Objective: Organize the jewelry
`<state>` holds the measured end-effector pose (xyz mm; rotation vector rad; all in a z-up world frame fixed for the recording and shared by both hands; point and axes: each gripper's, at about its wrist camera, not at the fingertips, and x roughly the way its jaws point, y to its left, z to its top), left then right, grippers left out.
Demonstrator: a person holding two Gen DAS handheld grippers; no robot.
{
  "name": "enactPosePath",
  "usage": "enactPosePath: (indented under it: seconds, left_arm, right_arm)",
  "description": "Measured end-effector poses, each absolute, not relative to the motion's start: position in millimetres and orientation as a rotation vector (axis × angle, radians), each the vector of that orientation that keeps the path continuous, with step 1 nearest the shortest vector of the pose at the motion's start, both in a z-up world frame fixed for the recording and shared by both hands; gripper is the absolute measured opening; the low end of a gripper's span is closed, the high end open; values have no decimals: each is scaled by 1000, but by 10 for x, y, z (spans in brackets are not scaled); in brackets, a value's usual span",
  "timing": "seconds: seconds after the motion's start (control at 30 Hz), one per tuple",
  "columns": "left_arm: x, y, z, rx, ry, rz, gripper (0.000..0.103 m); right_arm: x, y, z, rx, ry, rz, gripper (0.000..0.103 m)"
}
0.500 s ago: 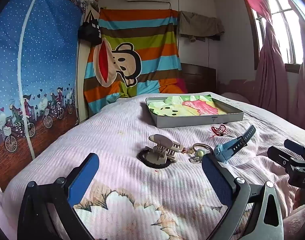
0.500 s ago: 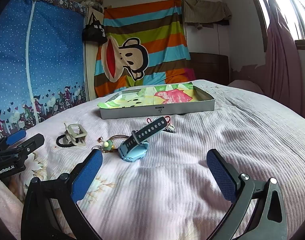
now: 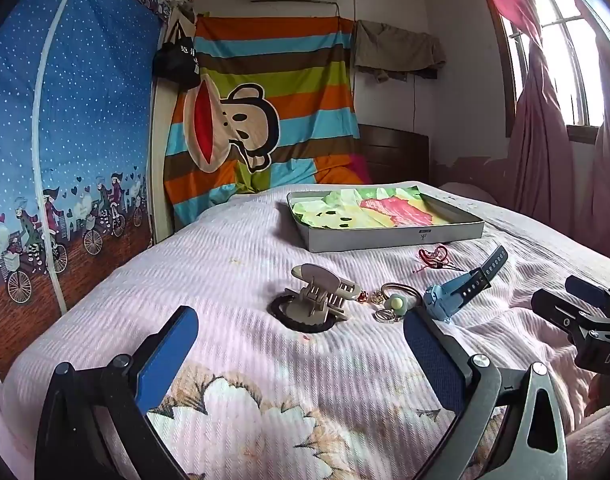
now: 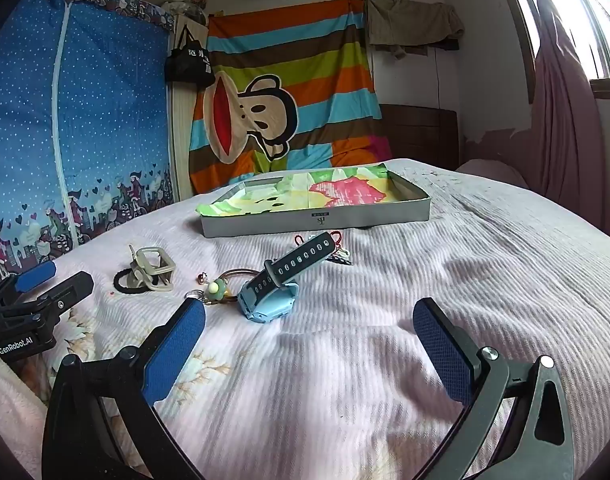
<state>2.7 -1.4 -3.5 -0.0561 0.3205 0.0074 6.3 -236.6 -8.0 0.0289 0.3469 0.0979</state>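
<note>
Several small items lie on the pink bedspread: a beige hair claw (image 3: pixel 319 294) (image 4: pixel 152 268) on a black hair tie (image 3: pixel 285 316) (image 4: pixel 123 282), a ring bracelet with a green charm (image 3: pixel 395 302) (image 4: pixel 217 289), a blue watch (image 3: pixel 457 290) (image 4: pixel 281 286) and a red cord bracelet (image 3: pixel 435 257) (image 4: pixel 299 239). A grey shallow box (image 3: pixel 393 236) (image 4: pixel 317 220) lined with colourful paper stands behind them. My left gripper (image 3: pixel 301 346) is open and empty, just short of the claw. My right gripper (image 4: pixel 309 340) is open and empty, near the watch.
A blue printed wardrobe (image 3: pixel 61 128) stands at the left, a striped monkey blanket (image 3: pixel 261 120) hangs at the back, pink curtains (image 3: pixel 545 140) at the right. The right gripper shows at the left wrist view's right edge (image 3: pixel 585 320); the left gripper at the right wrist view's left edge (image 4: pixel 29 304).
Both views have shifted only slightly; the items on the bed lie where they were and both grippers stay open.
</note>
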Motion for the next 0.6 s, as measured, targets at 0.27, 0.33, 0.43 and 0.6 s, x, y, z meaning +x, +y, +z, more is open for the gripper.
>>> enactPosePath:
  seconds: [0.27,0.33,0.43,0.6]
  left_arm:
    - [25,2,-32,-57,321,5,103]
    - [21,1,-27,-56,321,5,103]
    - [20,3,-25,-56,321,5,103]
    - [21,5,-25,-56,322,4,103]
  right_arm:
    - [58,-2356,-78,29,347,98,102]
    - [55,-2354,-77,27,346,98,102]
    - [54,-2351,-76,28,347,98,102]
    - [55,-2350,-74,28,347,98,102]
